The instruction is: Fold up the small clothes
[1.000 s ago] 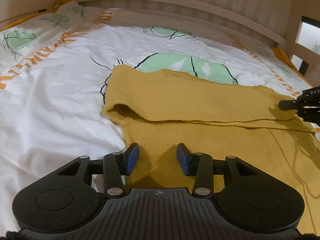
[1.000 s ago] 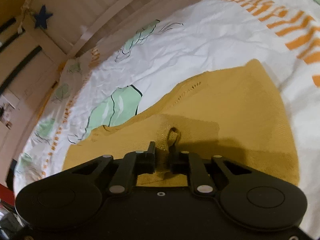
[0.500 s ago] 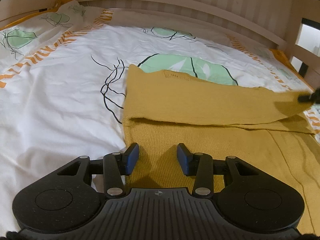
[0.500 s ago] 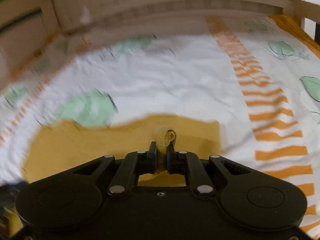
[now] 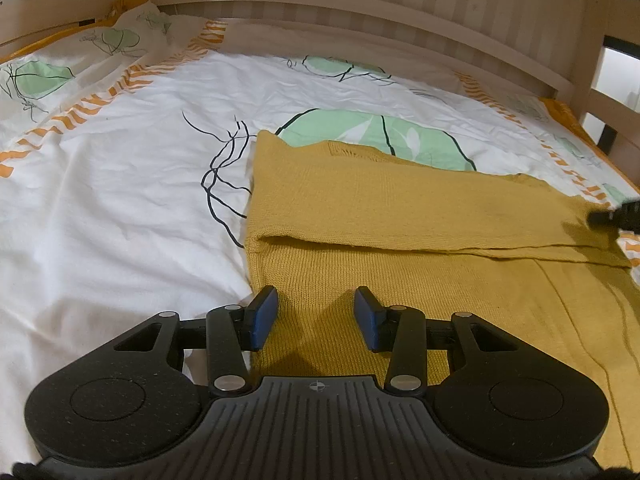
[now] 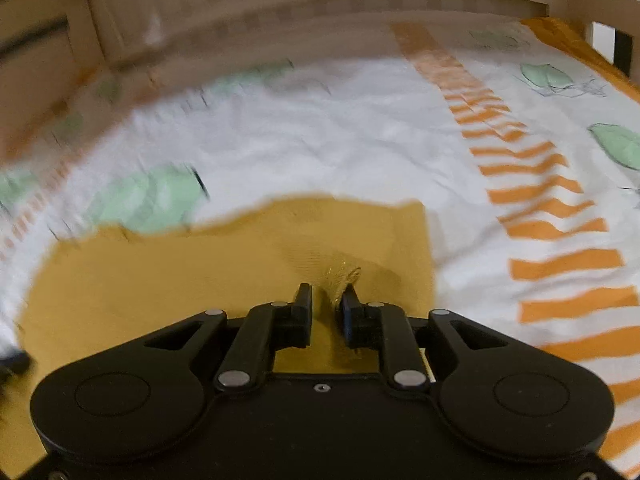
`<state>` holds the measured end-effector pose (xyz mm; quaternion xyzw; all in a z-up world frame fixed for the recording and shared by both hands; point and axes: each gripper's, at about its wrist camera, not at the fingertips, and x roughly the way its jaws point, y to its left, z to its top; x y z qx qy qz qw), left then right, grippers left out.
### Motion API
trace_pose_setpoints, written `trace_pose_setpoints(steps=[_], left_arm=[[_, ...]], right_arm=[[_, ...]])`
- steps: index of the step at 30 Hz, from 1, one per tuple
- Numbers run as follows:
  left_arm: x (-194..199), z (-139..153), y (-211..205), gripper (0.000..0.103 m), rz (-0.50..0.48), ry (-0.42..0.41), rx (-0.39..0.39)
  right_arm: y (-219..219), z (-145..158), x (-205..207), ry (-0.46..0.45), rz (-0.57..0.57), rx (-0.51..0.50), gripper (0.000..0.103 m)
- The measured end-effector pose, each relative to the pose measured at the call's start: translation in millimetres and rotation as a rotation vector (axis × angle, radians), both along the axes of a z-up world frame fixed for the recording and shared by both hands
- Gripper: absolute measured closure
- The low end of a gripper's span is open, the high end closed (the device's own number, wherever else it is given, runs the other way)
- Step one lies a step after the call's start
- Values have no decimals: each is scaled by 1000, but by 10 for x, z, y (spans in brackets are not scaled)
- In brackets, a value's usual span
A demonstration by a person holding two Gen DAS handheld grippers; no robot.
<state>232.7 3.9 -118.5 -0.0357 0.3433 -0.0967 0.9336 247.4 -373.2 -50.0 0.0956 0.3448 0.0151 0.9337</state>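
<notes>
Your left gripper (image 5: 316,314) hovers with its blue pads spread wide over the near edge of the mustard knit garment (image 5: 420,240), which lies on the leaf-print sheet (image 5: 120,200) with its far part folded over toward you. Your right gripper (image 6: 326,304) sits at the garment's right end, fingers narrowed with a small gap; through the blur, a pucker of knit seems pinched between them.

Motion blur smears the bedsheet (image 6: 280,132) along its left edge; the mustard knit garment (image 5: 440,280) runs past the frame's right edge.
</notes>
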Motion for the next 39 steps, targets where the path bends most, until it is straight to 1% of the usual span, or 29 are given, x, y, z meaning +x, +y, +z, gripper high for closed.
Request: trace_pose_setpoints(steps=[1, 2, 5, 6, 8, 10, 11, 14, 15, 16, 17, 18, 19, 21, 23, 25, 27, 28, 29, 32, 36, 39], left_arm=[[-4, -3, -2, 62, 0, 1, 0], [-2, -2, 0, 62, 0, 0, 0], [-5, 1, 5, 62, 1, 0, -8], [-2, 2, 10, 62, 1, 0, -10], [-2, 4, 7, 62, 1, -1, -9], [-3, 3, 10, 61, 1, 0, -11], [-5, 3, 12, 61, 2, 0, -14], [-7, 0, 9, 61, 2, -1, -14], [-4, 0, 9, 61, 2, -2, -11], [-5, -1, 8, 61, 2, -2, -9], [-7, -3, 6, 61, 2, -2, -7], [-3, -2, 9, 61, 2, -2, -6], [-6, -2, 4, 61, 2, -2, -4], [-4, 7, -9, 61, 1, -1, 7], [-12, 20, -44, 58, -6, 0, 24], [-12, 41, -71, 52, -19, 10, 37], [-18, 73, -104, 47, -25, 30, 53], [-29, 89, -112, 44, -32, 43, 54], [-48, 106, -118, 43, -41, 59, 50], [-136, 156, -98, 42, -45, 103, 31], [-337, 227, -51, 42, -53, 146, 12], [-509, 272, 37, 42, -29, 198, -9]], right_arm=[[-8, 42, 6, -28, 8, 30, 76], [10, 97, 1, -61, 23, 39, 76], [139, 232, -84, -150, 102, -7, 77], [161, 225, -87, -143, 104, -25, 77], [137, 112, -9, -52, 55, -63, 77], [89, -17, 53, 22, -2, -135, 76], [66, -54, 55, 37, -24, -152, 76], [-23, -70, 41, 47, -91, -109, 76], [-27, -60, 37, 40, -106, -109, 76], [-24, -50, 25, 31, -108, -116, 74], [-10, -39, 13, 22, -107, -118, 67], [-4, -31, -31, 16, -105, -108, 50], [1, -22, -65, 8, -103, -89, 39], [20, -25, -148, 1, -95, -64, 33], [27, -35, -257, 13, -86, -54, 28], [27, -44, -383, 19, -79, -31, 19], [22, -47, -533, 26, -68, -9, 15], [26, -42, -603, 32, -63, -6, 12], [31, -37, -684, 37, -60, -8, 11], [24, -16, -927, 43, -51, -4, 10], [-42, 22, -1263, 49, -57, 28, 7], [-83, 14, -1501, 61, -70, 53, 6]])
